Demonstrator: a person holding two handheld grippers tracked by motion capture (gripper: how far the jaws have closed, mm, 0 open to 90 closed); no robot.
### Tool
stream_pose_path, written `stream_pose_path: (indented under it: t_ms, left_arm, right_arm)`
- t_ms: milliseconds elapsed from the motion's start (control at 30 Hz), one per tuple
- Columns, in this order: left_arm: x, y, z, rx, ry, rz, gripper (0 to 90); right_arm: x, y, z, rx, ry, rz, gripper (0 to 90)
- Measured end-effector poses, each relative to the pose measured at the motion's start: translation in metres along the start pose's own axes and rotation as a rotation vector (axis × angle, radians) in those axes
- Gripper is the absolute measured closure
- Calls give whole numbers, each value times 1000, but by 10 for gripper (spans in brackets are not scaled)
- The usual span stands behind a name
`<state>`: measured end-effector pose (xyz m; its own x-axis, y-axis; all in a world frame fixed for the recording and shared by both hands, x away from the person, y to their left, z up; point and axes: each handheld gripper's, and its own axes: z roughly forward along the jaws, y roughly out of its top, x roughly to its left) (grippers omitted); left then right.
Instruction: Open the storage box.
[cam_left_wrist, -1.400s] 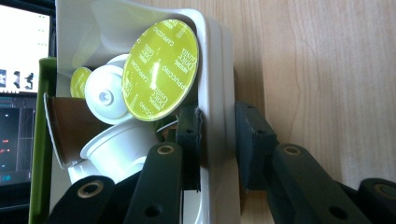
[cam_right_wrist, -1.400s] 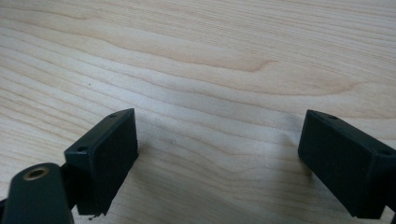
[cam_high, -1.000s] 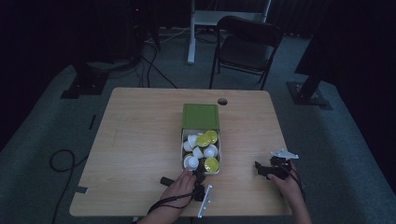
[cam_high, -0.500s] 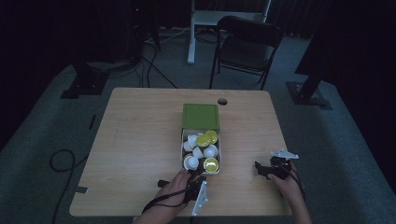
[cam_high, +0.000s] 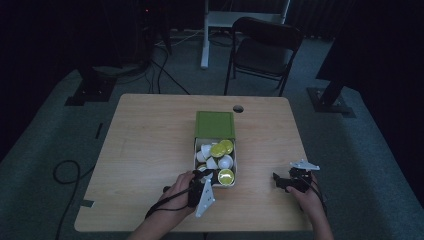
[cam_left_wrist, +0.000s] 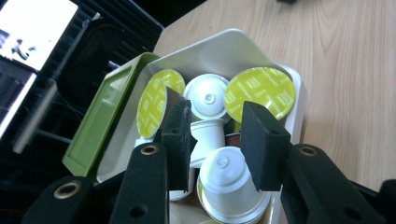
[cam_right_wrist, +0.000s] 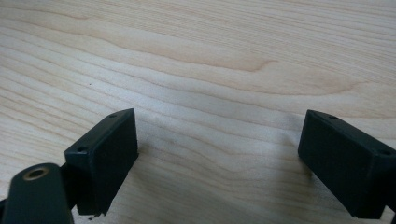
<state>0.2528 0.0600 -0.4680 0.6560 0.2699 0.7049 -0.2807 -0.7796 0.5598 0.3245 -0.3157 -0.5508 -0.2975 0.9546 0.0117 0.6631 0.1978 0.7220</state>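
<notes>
Left claw (cam_left_wrist: 215, 135) advanced over capsules (cam_left_wrist: 229, 182); lower capsules hidden.

the high view is dim and grainy, the room beyond the table (cam_high: 150, 140) nearly black. both gripper views are bright and evenly lit; beneath the right gripper (cam_right_wrist: 219, 154) lie soft shadows, perhaps from overhead light. nearest jaw parts blur slightly.

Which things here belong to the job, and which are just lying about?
In the job:
left tool, jaws apart over the capsules
white capsule nearest those jaws
white box

Lying about:
green lid
right tool, open on bare table
chair
</notes>
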Motion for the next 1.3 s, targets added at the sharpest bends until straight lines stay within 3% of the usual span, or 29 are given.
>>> stream_pose_path:
  t_ms: [133,367,633,933,1033,1133,1167,1300]
  left_arm:
    - [9,-6,-2,-8,-7,-78,645]
    - [21,-17,-7,0,1,-140,653]
    - [39,-33,-17,7,40,-217,645]
    - [47,-58,-21,13,50,-340,635]
    - [48,-66,-22,21,51,-371,623]
    - [48,-69,-22,26,51,-376,620]
    - [50,-77,-23,34,57,-410,612]
    - [50,-86,-25,51,60,-443,587]
  right_arm:
    - [0,0,0,0,0,0,115]
    - [0,0,0,0,0,0,115]
    - [0,0,0,0,0,0,115]
    - [0,0,0,0,0,0,115]
    - [0,0,0,0,0,0,115]
    - [0,0,0,0,0,0,115]
    - [0,0,0,0,0,0,115]
    - [0,0,0,0,0,0,115]
